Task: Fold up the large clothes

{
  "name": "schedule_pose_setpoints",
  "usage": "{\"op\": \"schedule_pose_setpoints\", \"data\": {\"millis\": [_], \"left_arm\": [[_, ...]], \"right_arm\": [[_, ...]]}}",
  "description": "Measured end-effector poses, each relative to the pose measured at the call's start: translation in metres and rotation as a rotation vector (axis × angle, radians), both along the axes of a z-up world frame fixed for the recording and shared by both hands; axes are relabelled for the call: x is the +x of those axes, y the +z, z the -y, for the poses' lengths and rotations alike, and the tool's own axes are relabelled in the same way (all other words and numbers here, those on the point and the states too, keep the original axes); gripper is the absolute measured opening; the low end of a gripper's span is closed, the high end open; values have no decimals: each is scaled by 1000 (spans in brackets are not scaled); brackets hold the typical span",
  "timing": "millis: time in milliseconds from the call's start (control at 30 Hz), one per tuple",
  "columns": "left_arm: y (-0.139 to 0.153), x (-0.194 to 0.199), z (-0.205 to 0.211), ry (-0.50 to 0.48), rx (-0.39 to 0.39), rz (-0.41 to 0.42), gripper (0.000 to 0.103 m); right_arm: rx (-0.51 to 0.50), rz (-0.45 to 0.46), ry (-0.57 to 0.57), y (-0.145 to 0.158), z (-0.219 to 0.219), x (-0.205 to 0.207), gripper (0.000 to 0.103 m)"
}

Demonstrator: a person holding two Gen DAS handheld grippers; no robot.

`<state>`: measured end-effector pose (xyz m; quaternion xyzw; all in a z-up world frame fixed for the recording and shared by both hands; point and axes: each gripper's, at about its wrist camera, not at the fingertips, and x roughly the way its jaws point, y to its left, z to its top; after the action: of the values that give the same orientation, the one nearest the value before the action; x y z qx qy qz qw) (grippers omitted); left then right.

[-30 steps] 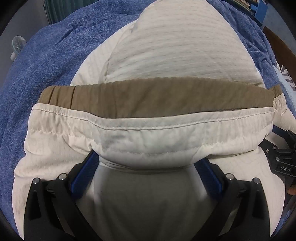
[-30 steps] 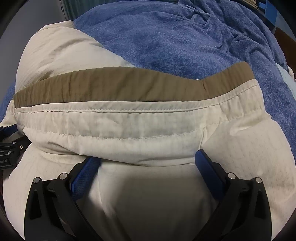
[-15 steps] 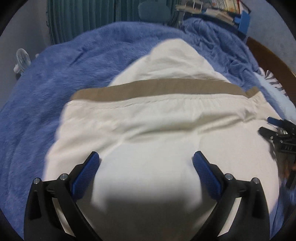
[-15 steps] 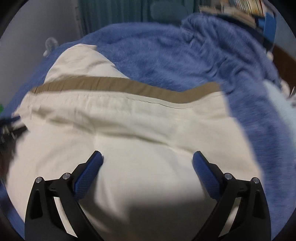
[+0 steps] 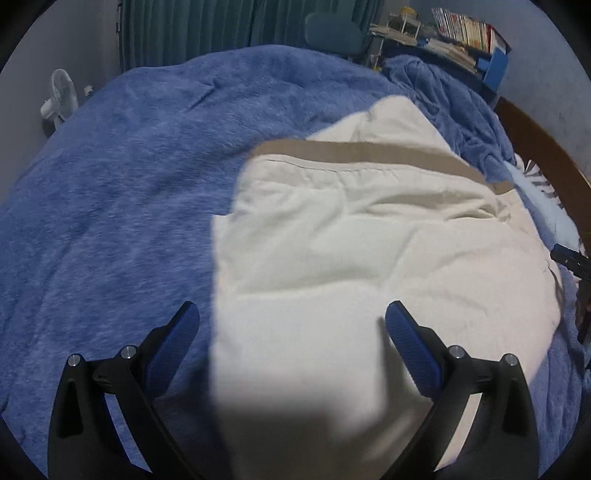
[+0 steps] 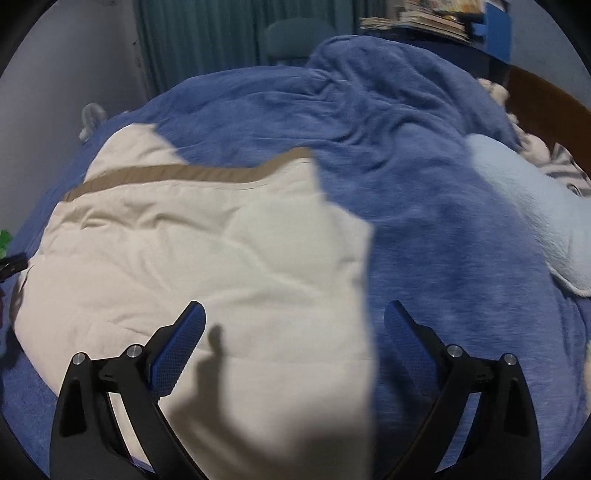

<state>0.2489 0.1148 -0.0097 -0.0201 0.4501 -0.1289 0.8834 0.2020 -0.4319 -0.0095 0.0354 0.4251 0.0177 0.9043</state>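
Observation:
A cream garment (image 5: 369, 258) with a tan band (image 5: 369, 153) along its far edge lies folded on the blue blanket (image 5: 129, 184). It also shows in the right wrist view (image 6: 203, 258), with its tan band (image 6: 184, 173). My left gripper (image 5: 291, 325) is open and empty, raised above the garment's near left edge. My right gripper (image 6: 295, 325) is open and empty, raised above the garment's near right edge. The right gripper's tip shows at the far right of the left wrist view (image 5: 572, 258).
The blue blanket (image 6: 424, 203) covers the bed. A pale blue pillow (image 6: 535, 214) lies at the right. A wooden headboard (image 5: 546, 155), a shelf with books (image 5: 461, 33), a chair (image 5: 332, 33), green curtains (image 5: 221, 29) and a small fan (image 5: 61, 96) stand beyond the bed.
Both grippers have let go of the garment's folded edge and pulled back and up. The garment now lies flat on the blanket with its tan band at the far side.

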Motion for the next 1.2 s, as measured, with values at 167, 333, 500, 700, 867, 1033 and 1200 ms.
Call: {"op": "schedule_pose_setpoints", "data": {"millis": [167,333,500,700,867,1033,1200], "left_arm": [[3,17,-20,-7,-8,14,96],[-33,43,-17,-47,79,-8,85],[-54,49,-33,-100,-106,-33,79],[-66,71,-40,-135,-301,-65,60],[-78,96,-33,-101,-393,-94,56],[-82,105,-23,-95,-423,-113,44],[-46,85,-2,-180,-272,22,11]], "right_arm": [[94,-89,-31,-27,24,27,94],[138,-114,-24,-47,31,61,95],[241,-134,1,-60,44,70,96],[363,-112,90,-66,44,77,74],[433,-129,76,-80,49,96,77],[482,-81,102,-78,43,96,45],[222,71,142,-29,6,59,15]]}}
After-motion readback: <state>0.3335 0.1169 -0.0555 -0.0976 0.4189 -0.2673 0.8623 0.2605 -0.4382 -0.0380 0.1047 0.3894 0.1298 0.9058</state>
